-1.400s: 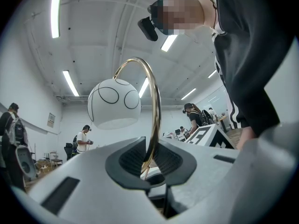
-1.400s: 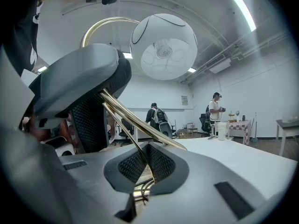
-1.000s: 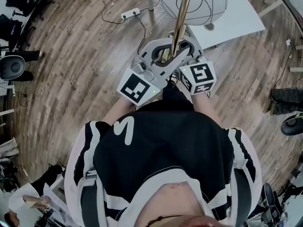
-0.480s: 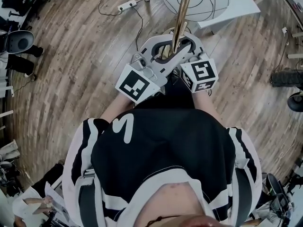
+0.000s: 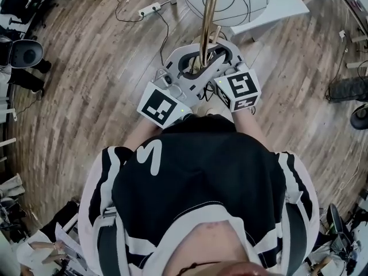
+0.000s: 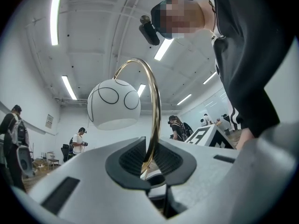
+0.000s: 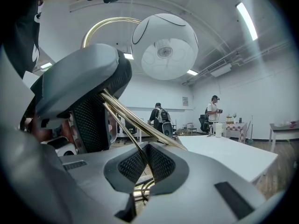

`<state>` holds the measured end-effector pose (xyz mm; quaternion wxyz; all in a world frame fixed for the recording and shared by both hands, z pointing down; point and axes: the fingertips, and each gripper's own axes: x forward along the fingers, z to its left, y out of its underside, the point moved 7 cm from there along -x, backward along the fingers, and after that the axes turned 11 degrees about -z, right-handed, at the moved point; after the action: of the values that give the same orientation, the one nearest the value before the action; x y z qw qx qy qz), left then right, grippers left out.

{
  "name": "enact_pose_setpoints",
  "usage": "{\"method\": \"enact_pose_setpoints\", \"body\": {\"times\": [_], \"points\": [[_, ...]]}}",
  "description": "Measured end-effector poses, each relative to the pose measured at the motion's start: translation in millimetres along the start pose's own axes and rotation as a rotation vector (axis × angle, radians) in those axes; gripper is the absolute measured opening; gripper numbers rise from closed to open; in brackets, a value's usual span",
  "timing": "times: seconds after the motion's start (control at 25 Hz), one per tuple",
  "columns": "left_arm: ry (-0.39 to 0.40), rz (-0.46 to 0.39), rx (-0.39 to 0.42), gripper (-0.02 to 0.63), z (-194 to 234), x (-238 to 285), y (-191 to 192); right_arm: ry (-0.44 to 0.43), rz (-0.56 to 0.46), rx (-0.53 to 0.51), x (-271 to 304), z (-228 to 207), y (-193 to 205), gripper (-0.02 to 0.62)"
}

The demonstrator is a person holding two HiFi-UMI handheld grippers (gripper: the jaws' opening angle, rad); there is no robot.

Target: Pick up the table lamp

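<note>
Head camera looks steeply down; the two hand-held cameras look closely up the shared lamp stem (image 6: pixel 157 111).

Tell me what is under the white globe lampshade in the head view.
Below the white globe lampshade with black line markings, a white tabletop shows, edged by brown wooden floor. The shade covers the tabletop's middle, so whatever lies there cannot be seen.
</note>
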<state>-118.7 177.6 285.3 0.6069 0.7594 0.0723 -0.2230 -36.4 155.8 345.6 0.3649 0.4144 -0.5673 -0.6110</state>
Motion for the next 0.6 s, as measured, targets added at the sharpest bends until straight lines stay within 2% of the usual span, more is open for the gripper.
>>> {"method": "enact_pose_setpoints", "body": {"times": [0.16,0.6], "points": [[-0.013,0.004,-0.023,0.041,-1.5,0.8,5.2,0.006,0.019,0.009,-3.4,-2.0,5.9,0.015],[0.006,-0.008,-0.013,0.041,-3.3,1.5,4.2,0.019,0.005,-0.007,-5.8,-2.0,4.4,0.015]]}}
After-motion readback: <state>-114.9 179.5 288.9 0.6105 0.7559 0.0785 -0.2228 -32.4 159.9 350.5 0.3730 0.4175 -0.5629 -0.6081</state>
